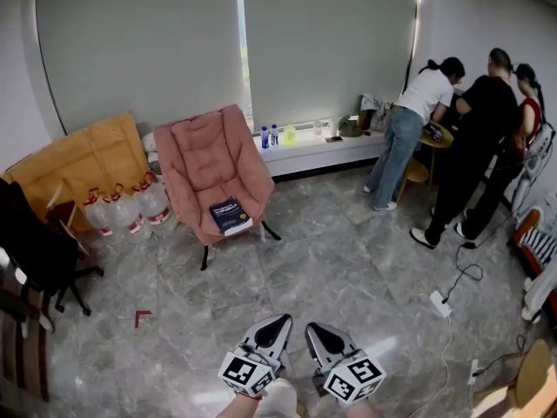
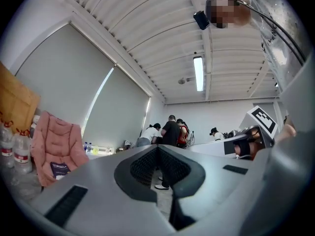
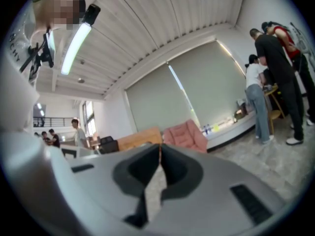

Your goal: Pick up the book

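Two point level (closed): left gripper [image 1: 283, 320], right gripper [image 1: 312, 328].

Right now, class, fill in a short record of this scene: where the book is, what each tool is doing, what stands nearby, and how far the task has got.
book: dark blue, resting on the seat of the pink chair
left tool: jaws together, empty, far short of the book
right tool: jaws together, empty, beside the left tool
by the chair: water jugs on the floor, cardboard against the wall
people: three standing together at far right
task status: book not yet picked up
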A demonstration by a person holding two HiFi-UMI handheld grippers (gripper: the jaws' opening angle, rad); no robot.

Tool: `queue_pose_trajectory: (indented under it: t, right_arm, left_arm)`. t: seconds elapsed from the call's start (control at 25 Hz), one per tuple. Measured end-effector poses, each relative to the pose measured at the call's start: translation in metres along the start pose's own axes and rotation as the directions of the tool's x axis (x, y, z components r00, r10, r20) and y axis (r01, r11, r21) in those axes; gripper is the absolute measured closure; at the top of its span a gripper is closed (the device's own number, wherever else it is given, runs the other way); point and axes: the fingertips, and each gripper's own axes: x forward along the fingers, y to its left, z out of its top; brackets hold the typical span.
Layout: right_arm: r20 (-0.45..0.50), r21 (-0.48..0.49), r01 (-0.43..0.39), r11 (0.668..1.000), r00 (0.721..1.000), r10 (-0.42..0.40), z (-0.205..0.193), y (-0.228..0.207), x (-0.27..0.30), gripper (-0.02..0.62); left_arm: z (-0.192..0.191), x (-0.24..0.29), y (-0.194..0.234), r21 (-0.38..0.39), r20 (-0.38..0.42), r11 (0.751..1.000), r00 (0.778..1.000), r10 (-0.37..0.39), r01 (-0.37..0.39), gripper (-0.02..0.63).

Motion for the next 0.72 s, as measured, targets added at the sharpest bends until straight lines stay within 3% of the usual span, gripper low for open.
queue_pose_trajectory:
  t: [0.36, 0.72]
  right_arm:
    - [-0.012, -0.028, -0.060, 0.998, 0.998, 0.060, 0.014, -0.012, 0.048, 0.581]
    - [-0.041, -0.079, -0.115, 0.990, 0.993, 0.113, 0.028, -0.028, 0.116, 0.581]
  left_arm:
    - [0.006, 0.015, 0.042, 0.051, 0.018, 0.994, 0.995, 0.095, -0.096, 0.591]
    - [0.017, 0.041, 0.108, 0.092, 0.045, 0.970, 0.974, 0.223, -0.227, 0.591]
